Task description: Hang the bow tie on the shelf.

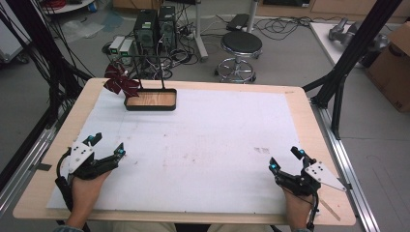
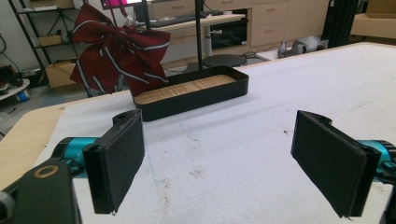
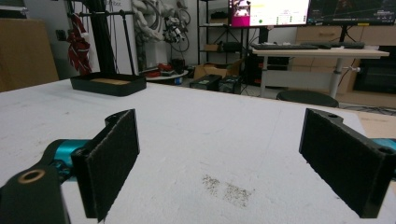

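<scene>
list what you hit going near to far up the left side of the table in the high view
left hand → left gripper, jaws open → bare stretch of the white mat → black tray with a wooden floor → dark red striped bow hanging at the tray's rack, by the table's far edge.

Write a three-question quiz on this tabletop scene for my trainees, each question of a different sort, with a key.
1. True or false: the left gripper is shut on the dark red striped bow.
2. Multiple choice: the black tray with a wooden floor sits at (a) the far left of the table, (b) the near right corner, (c) between the grippers.
3. Fill in: the bow hangs from a thin black ____ rising from the tray.

Key: 1 false, its jaws stand open and apart from the bow; so do those of the right gripper. 2 a. 3 rack.
</scene>
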Motion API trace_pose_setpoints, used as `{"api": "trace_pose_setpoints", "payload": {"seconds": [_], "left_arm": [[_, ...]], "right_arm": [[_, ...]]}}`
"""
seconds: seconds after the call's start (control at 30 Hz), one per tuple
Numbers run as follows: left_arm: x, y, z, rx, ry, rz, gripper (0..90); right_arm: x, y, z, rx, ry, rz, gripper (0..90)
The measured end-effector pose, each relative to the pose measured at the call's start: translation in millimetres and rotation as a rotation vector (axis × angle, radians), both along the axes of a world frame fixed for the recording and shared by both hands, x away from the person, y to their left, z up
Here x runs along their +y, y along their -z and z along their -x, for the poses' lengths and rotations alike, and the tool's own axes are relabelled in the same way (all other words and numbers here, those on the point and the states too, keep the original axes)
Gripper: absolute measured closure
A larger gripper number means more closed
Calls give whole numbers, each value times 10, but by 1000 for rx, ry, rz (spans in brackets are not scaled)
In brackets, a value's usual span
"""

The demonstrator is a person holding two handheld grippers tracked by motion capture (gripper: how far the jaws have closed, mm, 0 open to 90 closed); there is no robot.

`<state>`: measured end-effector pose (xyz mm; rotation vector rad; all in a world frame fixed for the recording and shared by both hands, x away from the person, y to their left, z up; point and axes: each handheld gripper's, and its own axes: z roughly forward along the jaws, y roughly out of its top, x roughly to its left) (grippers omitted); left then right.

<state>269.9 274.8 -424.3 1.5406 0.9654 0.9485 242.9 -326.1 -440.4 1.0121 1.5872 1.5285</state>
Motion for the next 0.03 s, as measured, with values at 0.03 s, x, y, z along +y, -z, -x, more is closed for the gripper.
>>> {"api": "trace_pose_setpoints", "payload": {"seconds": [0.03], "left_arm": [[-1, 1, -2, 1, 1, 2, 178]], "right_arm": [[-1, 0, 1, 0, 1, 0, 111]]}}
